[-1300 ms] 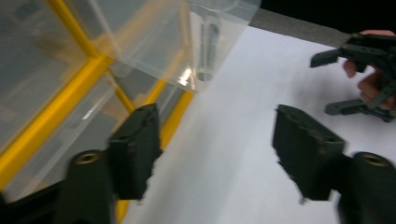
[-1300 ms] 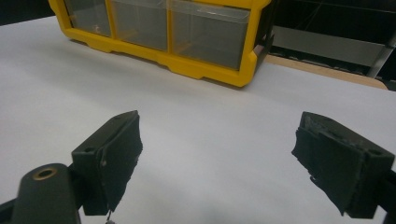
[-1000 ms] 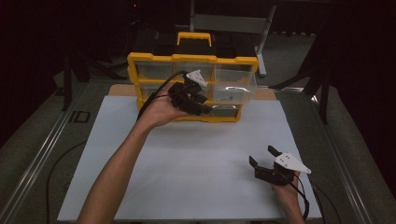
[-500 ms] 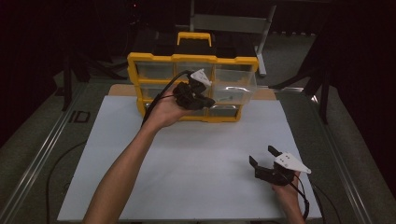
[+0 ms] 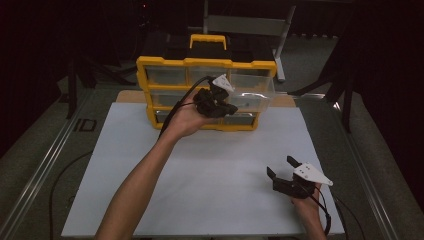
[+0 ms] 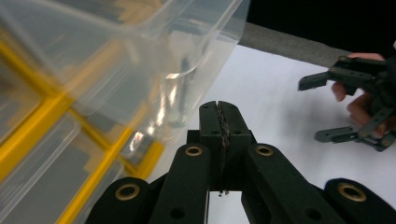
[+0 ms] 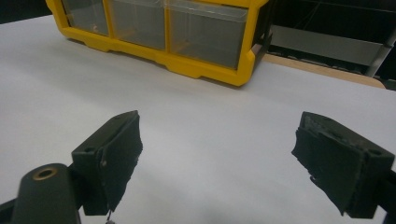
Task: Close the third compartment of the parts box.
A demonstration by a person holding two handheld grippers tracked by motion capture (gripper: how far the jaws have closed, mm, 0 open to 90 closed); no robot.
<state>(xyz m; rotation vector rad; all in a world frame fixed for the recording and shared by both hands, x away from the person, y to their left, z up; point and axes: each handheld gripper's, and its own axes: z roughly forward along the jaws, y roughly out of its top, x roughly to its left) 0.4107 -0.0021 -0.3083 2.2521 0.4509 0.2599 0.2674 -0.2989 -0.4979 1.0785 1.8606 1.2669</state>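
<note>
A yellow organizer [image 5: 205, 63] with clear drawers stands at the far edge of the white mat [image 5: 210, 175]. One clear drawer [image 5: 254, 98] on its right side is pulled out toward me. My left gripper [image 5: 226, 106] hovers just in front of that drawer, and its jaws are pressed together with nothing between them [image 6: 219, 114]. The drawer's clear wall [image 6: 140, 60] lies right beside the jaw tips, with a small dark part showing through it. My right gripper [image 5: 280, 166] rests low at the near right of the mat, open and empty [image 7: 219, 149], facing the organizer [image 7: 210, 70].
A metal frame [image 5: 245, 22] stands behind the organizer. Table rails run along both sides, and a cable [image 5: 55, 185] lies on the left. Bare mat stretches between the two grippers.
The left gripper's jaws have come together, and the hand has shifted slightly right along the organizer's front. The right gripper has not moved.
</note>
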